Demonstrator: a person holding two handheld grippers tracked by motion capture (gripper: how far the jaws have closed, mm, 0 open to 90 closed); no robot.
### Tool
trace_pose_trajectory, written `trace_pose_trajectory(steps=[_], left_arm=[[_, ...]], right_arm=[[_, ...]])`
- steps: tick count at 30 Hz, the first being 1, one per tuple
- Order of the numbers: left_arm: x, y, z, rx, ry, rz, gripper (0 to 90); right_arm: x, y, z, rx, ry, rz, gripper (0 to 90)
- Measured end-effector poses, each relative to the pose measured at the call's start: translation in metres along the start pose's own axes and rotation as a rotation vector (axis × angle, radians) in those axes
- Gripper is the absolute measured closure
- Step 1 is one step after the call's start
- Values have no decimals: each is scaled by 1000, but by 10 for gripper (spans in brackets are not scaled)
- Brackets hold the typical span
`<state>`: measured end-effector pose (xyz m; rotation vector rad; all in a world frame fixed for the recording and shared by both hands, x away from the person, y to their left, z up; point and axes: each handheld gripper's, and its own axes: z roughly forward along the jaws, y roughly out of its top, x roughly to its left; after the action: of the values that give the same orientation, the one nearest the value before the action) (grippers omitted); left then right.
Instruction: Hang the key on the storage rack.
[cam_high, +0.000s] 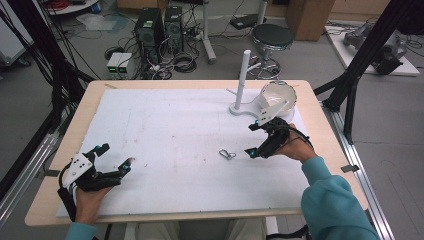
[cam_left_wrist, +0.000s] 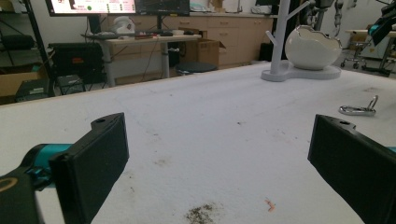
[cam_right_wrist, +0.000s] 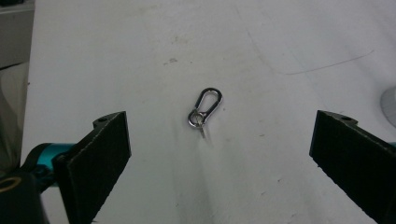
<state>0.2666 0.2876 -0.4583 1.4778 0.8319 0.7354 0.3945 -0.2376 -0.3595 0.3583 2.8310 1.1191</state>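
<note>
A small silver carabiner clip (cam_high: 227, 154) lies flat on the white mat (cam_high: 175, 130) near the middle of the table. My right gripper (cam_high: 252, 140) is open just to the clip's right, jaws wide apart, nothing between them. In the right gripper view the carabiner clip (cam_right_wrist: 205, 108) lies ahead between the two black jaws. My left gripper (cam_high: 116, 156) rests open at the table's front left, far from the clip. The left gripper view has the carabiner clip (cam_left_wrist: 358, 108) far off at the right.
A white stand with pegs (cam_high: 242, 75) and a white bowl-shaped shell (cam_high: 278, 98) sit at the mat's back right. The same stand (cam_left_wrist: 283, 37) and shell (cam_left_wrist: 311, 46) appear in the left gripper view. Dirt specks (cam_left_wrist: 201, 213) mark the mat. Wooden table edge (cam_high: 80, 120) surrounds it.
</note>
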Motion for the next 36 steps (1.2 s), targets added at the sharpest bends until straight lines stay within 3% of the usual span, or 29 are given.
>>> trace_pose_trajectory(steps=[18, 24, 29, 36], left_arm=[[-1, 0, 0, -1, 0, 3, 56], [-1, 0, 0, -1, 0, 5, 56], [-1, 0, 0, -1, 0, 2, 56], [-1, 0, 0, -2, -1, 5, 56]], right_arm=[[3, 15, 49, 138, 93, -62, 51], [3, 15, 60, 179, 114, -97, 62], [2, 13, 65, 201, 119, -94, 63], [-1, 12, 71, 252, 163, -111, 269]])
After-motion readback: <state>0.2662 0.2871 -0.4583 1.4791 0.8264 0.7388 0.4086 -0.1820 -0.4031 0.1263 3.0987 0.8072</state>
